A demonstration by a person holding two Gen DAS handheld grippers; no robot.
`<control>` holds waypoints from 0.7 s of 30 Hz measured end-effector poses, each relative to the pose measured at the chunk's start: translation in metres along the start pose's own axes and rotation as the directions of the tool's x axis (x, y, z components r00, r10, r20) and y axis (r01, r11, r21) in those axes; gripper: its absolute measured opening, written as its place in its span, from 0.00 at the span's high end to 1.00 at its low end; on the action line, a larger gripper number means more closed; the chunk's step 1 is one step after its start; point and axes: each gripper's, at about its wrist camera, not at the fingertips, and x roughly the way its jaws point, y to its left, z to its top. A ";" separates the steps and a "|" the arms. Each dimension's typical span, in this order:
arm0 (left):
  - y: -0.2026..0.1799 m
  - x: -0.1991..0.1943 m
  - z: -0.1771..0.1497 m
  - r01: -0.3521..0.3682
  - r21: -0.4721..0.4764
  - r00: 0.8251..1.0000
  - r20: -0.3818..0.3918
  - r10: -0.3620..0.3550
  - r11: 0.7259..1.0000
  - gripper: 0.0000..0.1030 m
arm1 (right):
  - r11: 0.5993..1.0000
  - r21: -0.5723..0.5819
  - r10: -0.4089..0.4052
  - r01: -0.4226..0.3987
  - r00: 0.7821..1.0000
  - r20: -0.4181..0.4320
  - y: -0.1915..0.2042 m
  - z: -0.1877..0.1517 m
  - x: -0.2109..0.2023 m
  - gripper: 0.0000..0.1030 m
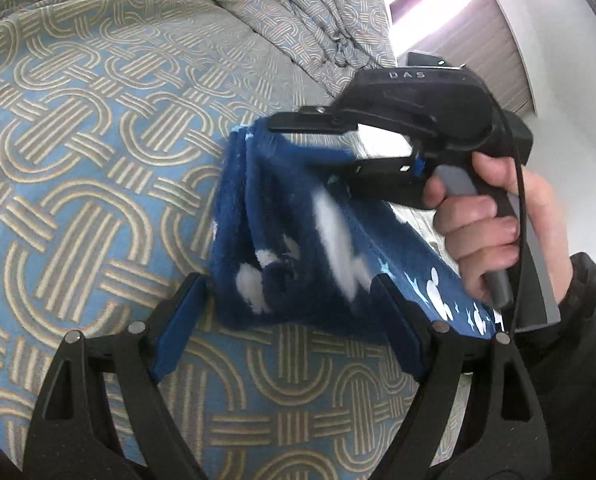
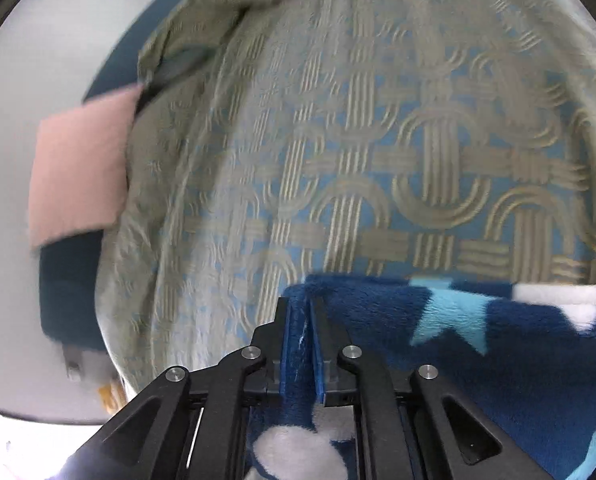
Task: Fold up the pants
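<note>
Fleece pants (image 1: 298, 240), navy with white and pale-blue shapes, hanging doubled over in the air above the patterned bedspread (image 1: 98, 140). Pinched at one folded edge by the right gripper (image 2: 301, 320), blue pads pressed tight on a thin ridge of the pile, the rest of the cloth running off to that tool's right and under it. Seen from the left wrist, same tool gripped by a hand (image 1: 485, 224) ahead and to the right, cloth draping from its tips down toward the near side. Left gripper (image 1: 290, 312) spread wide, nothing pressed between its pads; lower fold of the pants hanging just ahead of the tips, roughly between them, contact not clear enough to call.

Likely handling: light, thick and very soft, no stiffness to hold a crease, so prone to slumping and sliding apart where layers are only stacked. Plush pile probably grips the pads well, little risk of slipping out. Best hold judged to be at an edge or corner with all layers caught together, the free tool taking the hanging corner opposite the pinched one, keeping the fold taut before lowering onto the bedspread.
</note>
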 end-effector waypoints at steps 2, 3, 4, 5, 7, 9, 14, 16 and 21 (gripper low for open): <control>0.000 0.000 0.001 -0.006 -0.004 1.000 0.003 0.006 1.000 0.18 | 0.999 0.019 0.028 -0.028 0.999 -0.020 -0.003 -0.002 0.005 0.61; 0.004 0.000 0.002 -0.009 -0.013 1.000 0.005 0.009 1.000 0.18 | 0.999 0.025 0.040 -0.040 0.999 0.004 -0.002 -0.002 0.001 0.54; 0.006 -0.002 0.003 -0.012 -0.027 1.000 0.010 0.012 1.000 0.18 | 0.998 0.025 0.053 -0.054 0.998 0.040 0.000 -0.002 -0.002 0.52; 0.008 -0.004 0.003 -0.013 -0.041 1.000 0.015 0.014 0.999 0.18 | 0.997 0.017 0.075 -0.077 0.993 0.087 0.003 -0.001 -0.011 0.47; 0.013 -0.008 0.004 -0.013 -0.068 0.999 0.033 0.015 0.998 0.18 | 0.994 -0.013 0.107 -0.106 0.984 0.142 0.009 -0.002 -0.027 0.42; 0.014 -0.014 0.004 -0.055 -0.075 0.996 0.059 0.060 0.996 0.18 | 0.994 -0.041 0.110 -0.104 0.981 0.161 0.013 -0.005 -0.037 0.42; 0.007 -0.008 0.006 -0.324 -0.016 0.943 0.076 0.324 0.946 0.18 | 0.994 -0.111 0.018 -0.004 0.992 0.126 0.016 -0.017 -0.029 0.84; 0.000 -0.002 0.005 -0.434 0.028 0.900 0.072 0.431 0.901 0.18 | 0.990 -0.132 -0.030 0.045 0.993 0.112 0.014 -0.023 -0.013 0.85; 0.008 -0.007 0.007 -0.428 -0.004 0.901 0.074 0.427 0.904 0.18 | 0.995 -0.087 -0.036 0.047 0.992 0.125 -0.013 -0.030 0.017 0.87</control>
